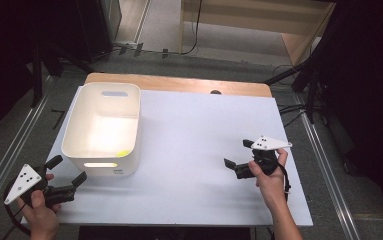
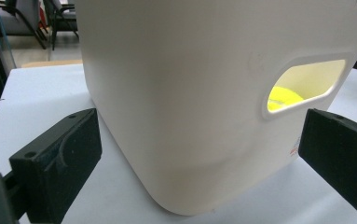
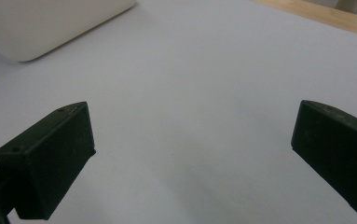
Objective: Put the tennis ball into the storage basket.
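The bin (image 1: 102, 131) is cream white, and the ball (image 2: 284, 98) seen through its handle opening is bright yellow. The table (image 1: 204, 150) has a pale grey-white top with a light wood edge. Both grippers have black jaws, and their plates are light grey with small black dots.

Grey floor (image 1: 179, 60), wooden furniture (image 1: 259, 17), dark surroundings

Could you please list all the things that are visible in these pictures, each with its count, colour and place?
bin: 1, cream white, left part of the table, handle cut-outs in its end walls.
yellow object: 1, inside the bin, seen through the near cut-out; possibly a ball.
table: 1, white top, wooden far edge.
left gripper: 1, black, open, at the bin's near left corner.
right gripper: 1, black, open, over the table's right part.
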A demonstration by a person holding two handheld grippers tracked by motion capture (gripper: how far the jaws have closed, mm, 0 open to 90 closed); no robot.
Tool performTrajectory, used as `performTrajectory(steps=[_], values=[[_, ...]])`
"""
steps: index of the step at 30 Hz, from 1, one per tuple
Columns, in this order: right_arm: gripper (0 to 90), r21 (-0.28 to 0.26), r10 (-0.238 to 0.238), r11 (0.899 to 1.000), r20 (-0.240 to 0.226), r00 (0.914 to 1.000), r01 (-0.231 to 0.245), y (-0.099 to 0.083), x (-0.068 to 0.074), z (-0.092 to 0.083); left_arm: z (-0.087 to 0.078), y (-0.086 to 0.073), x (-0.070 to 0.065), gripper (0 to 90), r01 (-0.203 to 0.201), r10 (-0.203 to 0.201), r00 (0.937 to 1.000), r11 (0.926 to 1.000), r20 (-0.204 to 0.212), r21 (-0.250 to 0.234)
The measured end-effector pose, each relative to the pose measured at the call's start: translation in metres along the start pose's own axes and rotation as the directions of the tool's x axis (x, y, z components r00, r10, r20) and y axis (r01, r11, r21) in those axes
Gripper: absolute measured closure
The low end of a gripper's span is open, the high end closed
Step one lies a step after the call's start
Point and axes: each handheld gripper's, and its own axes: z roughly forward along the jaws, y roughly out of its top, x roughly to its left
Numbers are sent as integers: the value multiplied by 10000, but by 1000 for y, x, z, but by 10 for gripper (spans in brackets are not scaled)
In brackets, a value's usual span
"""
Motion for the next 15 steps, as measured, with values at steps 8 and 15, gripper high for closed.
performTrajectory(steps=[8, 15], values=[[0, 30, 316, 9995, 224, 9993, -316, -19, -9, -11, 0, 0, 0, 0, -42, 42, 10000, 10000, -19, 11], [0, 0, 554, 9985, 395, 9977, -555, -34, -14, -20, 0, 0, 0, 0, -27, 27, 10000, 10000, -69, 24]])
